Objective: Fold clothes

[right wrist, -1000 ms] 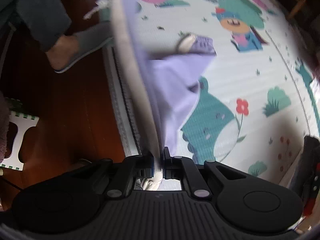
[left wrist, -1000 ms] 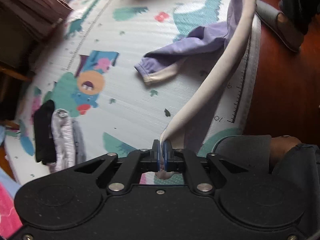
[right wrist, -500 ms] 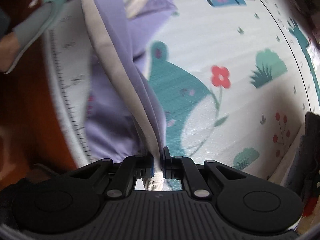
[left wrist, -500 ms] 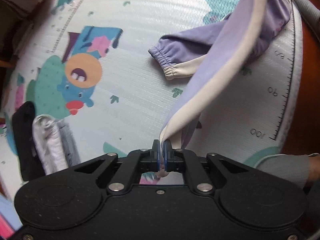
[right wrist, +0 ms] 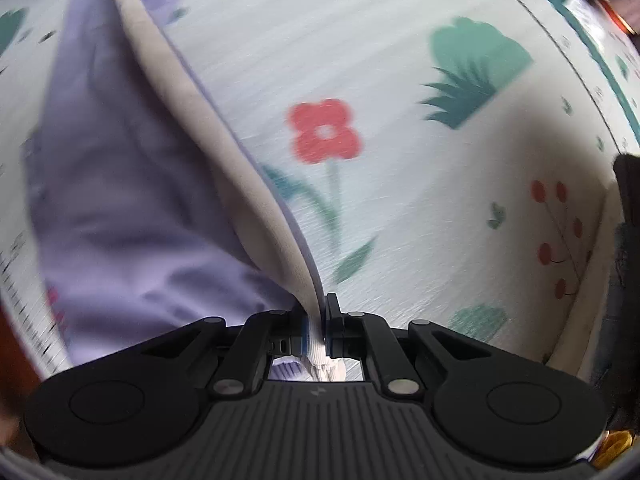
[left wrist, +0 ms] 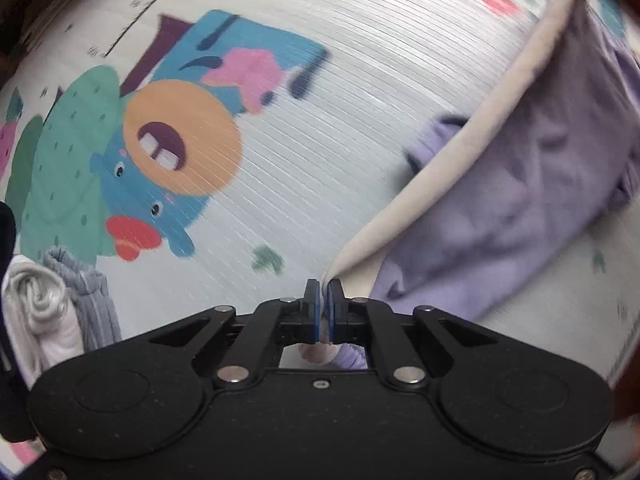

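**Garment pinched at both ends over the mat**

Left gripper (left wrist: pixel 324 286): jaws pressed together on the cream band of the garment (left wrist: pixel 520 200). A bit of cuff pokes out behind the pads. From the pinch the cream edge runs up and to the right across the left wrist view; the lilac body sags to the right of that edge and rests on the mat (left wrist: pixel 340 100). A lilac cuff shows just left of the cream edge, part way up.

Right gripper (right wrist: pixel 320 312): jaws pinching ribbed cream fabric of the same garment (right wrist: pixel 120 200). Here the cream edge climbs up and to the left from the pinch; the lilac cloth lies to the left of it, over the mat's ruler-marked border.

Mat: printed play mat, pale ribbed ground. Red flower (right wrist: pixel 324 132) far right of the right gripper, clear of the cloth. Cartoon figure (left wrist: pixel 160 168) far left of the left gripper.

Folded pile (left wrist: pixel 52 312) at the near left edge of the left view, well apart from the garment.

Both views motion-blurred.
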Tool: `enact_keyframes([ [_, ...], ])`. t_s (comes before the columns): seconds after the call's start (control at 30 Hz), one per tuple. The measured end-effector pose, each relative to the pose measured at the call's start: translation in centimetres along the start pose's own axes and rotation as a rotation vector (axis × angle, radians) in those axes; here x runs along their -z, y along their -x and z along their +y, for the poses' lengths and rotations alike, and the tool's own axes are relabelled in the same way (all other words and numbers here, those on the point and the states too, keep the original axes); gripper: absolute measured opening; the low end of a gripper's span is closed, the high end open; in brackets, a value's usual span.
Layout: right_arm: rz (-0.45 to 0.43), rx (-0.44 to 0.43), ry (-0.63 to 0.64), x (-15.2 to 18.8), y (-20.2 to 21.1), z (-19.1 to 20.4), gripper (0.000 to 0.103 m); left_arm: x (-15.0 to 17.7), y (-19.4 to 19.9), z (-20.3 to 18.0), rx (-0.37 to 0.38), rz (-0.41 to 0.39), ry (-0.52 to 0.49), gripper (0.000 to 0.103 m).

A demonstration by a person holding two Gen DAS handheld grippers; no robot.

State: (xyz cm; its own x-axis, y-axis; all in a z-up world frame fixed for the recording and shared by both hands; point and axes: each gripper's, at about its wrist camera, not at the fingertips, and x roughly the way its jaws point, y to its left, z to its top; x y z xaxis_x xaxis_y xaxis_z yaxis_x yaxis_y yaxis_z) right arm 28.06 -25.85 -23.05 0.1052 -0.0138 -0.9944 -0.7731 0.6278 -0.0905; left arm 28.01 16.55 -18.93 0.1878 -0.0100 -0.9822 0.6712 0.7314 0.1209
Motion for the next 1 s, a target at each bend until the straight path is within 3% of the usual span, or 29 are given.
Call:
enact_keyframes([
  [0.23, -0.048, 0.049, -0.260, 0.0, -2.1, -4.3, 0.009, -2.6, -1.5, 2.9, -0.001, -0.104, 0.207, 0.003],
  [0.3, -0.062, 0.074, -0.331, 0.1, -2.5, -5.3, 0.009, -3.2, -2.2, 3.1, -0.035, -0.129, 0.281, 0.004],
  [0.37, -0.073, 0.120, -0.396, 0.1, -2.9, -6.0, 0.009, -3.7, -2.6, 2.8, -0.129, -0.195, 0.330, 0.008],
  [0.43, -0.076, 0.186, -0.457, 0.0, -3.3, -6.4, 0.010, -4.0, -2.5, 2.2, -0.220, -0.251, 0.343, 0.041],
  [0.53, -0.078, 0.217, -0.514, 0.0, -3.4, -6.7, 0.017, -3.7, -0.9, 1.1, -0.243, -0.307, 0.324, 0.045],
  [0.57, -0.088, 0.210, -0.524, 0.0, -3.3, -6.7, 0.024, -3.3, -0.3, 0.7, -0.231, -0.323, 0.321, 0.044],
  [0.6, -0.106, 0.209, -0.529, 0.2, -3.1, -6.6, 0.042, -2.6, 0.3, 0.2, -0.218, -0.341, 0.318, 0.045],
  [0.67, -0.144, 0.213, -0.539, 0.6, -2.5, -6.4, 0.065, -0.9, 1.7, -0.7, -0.184, -0.371, 0.332, 0.045],
  [0.73, -0.172, 0.188, -0.569, 1.5, -2.0, -6.5, 0.066, 1.4, 2.5, -1.7, -0.083, -0.401, 0.376, 0.044],
  [0.83, -0.188, 0.152, -0.581, 2.7, -2.0, -6.3, 0.066, 4.9, 1.7, -4.2, 0.237, -0.373, 0.423, 0.044],
  [0.93, -0.160, 0.151, -0.550, 3.3, -2.8, -5.8, 0.066, 6.5, -1.2, -8.4, 0.294, -0.288, 0.343, 0.044],
  [1.0, -0.142, 0.150, -0.547, 3.5, -3.4, -5.6, 0.066, 6.4, -3.0, -9.4, 0.270, -0.277, 0.355, 0.042],
])
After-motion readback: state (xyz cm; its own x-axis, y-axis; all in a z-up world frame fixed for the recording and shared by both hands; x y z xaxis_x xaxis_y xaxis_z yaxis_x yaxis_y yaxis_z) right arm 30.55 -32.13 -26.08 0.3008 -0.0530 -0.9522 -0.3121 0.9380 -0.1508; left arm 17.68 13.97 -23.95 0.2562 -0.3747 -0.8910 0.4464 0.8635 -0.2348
